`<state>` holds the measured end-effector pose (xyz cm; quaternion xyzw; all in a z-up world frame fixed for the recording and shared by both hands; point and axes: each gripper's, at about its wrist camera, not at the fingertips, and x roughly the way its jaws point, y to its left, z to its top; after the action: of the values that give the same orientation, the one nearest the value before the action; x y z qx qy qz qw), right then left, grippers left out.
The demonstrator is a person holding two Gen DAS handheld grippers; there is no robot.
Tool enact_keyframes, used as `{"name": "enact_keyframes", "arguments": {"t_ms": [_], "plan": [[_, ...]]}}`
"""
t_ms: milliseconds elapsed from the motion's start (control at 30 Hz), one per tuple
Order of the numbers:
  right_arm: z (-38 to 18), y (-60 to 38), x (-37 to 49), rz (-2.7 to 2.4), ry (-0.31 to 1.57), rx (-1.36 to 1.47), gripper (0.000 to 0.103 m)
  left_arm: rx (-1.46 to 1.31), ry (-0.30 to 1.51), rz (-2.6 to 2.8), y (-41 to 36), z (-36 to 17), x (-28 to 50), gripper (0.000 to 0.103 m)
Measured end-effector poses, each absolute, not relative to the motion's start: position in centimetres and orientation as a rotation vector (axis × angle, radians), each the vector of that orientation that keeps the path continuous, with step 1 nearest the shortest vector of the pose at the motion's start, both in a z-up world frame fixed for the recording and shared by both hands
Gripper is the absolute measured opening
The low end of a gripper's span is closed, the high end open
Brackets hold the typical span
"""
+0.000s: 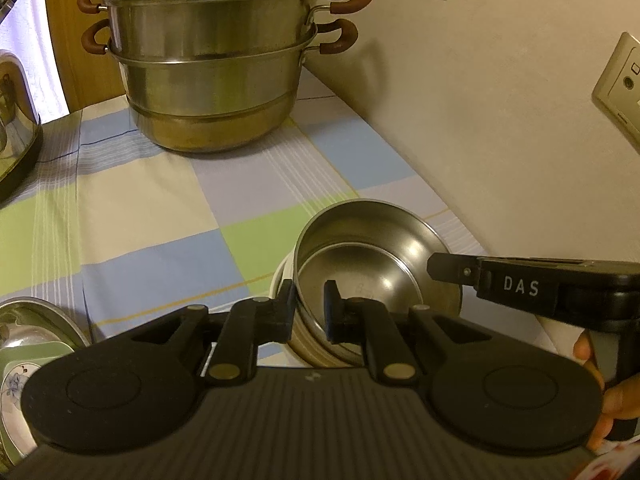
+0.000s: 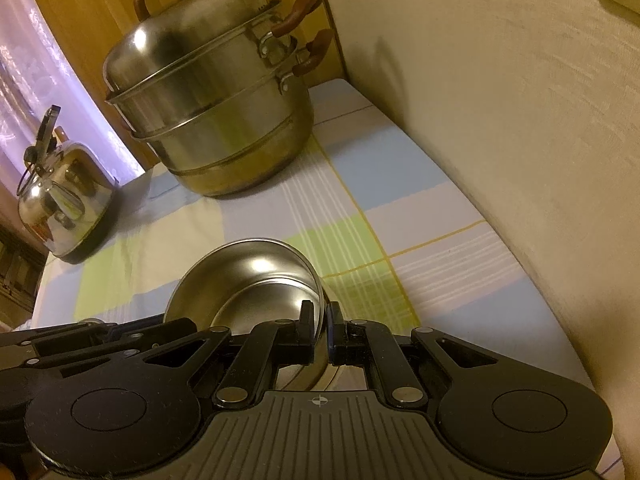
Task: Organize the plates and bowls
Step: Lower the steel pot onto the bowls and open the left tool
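A steel bowl (image 1: pixel 372 240) sits tilted on a stack of steel bowls, with a white bowl's rim (image 1: pixel 280 276) beneath. My left gripper (image 1: pixel 310 304) straddles the bowl's near-left rim, one finger outside and one inside, with a gap around the wall. My right gripper (image 2: pixel 319 322) is shut on the same steel bowl (image 2: pixel 244 276) at its right rim; it also shows in the left wrist view (image 1: pixel 448 268) at the bowl's right edge.
A two-tier steel steamer pot (image 1: pixel 212 72) stands at the back of the checked tablecloth (image 1: pixel 160 216). A steel kettle (image 2: pixel 64 196) stands at the left. Plates and a steel dish (image 1: pixel 24 332) lie at the near left. The wall (image 1: pixel 500 120) runs along the right.
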<state>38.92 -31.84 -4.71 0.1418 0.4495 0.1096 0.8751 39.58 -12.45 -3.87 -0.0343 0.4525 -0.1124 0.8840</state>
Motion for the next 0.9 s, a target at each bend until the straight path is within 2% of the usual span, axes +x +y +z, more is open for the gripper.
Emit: {"name": "enact_keyframes", "arguments": {"t_ms": [333, 533, 633, 700, 767, 900], "plan": [[-5.4, -32.5, 39.0, 0.215, 0.967, 0.326, 0.006, -0.073, 0.941, -0.224, -12.4, -3.9, 39.5, 0.012], [-5.0, -32.6, 38.4, 0.229, 0.954, 0.320, 0.008, -0.077, 0.939, -0.225, -12.3, -3.6, 39.1, 0.017], [-4.8, -32.6, 38.0, 0.242, 0.950, 0.323, 0.020, -0.083, 0.937, -0.224, -12.1, -3.3, 38.6, 0.020], [-4.6, -32.7, 37.5, 0.242, 0.940, 0.323, 0.042, -0.088, 0.934, -0.225, -12.0, -3.0, 38.2, 0.022], [-4.3, -32.8, 36.9, 0.247, 0.921, 0.319, 0.052, -0.092, 0.930, -0.220, -11.9, -2.7, 37.7, 0.026], [-3.7, -33.0, 35.9, 0.262, 0.916, 0.313, 0.057, -0.091, 0.919, -0.209, -11.8, -1.8, 36.2, 0.033]]}}
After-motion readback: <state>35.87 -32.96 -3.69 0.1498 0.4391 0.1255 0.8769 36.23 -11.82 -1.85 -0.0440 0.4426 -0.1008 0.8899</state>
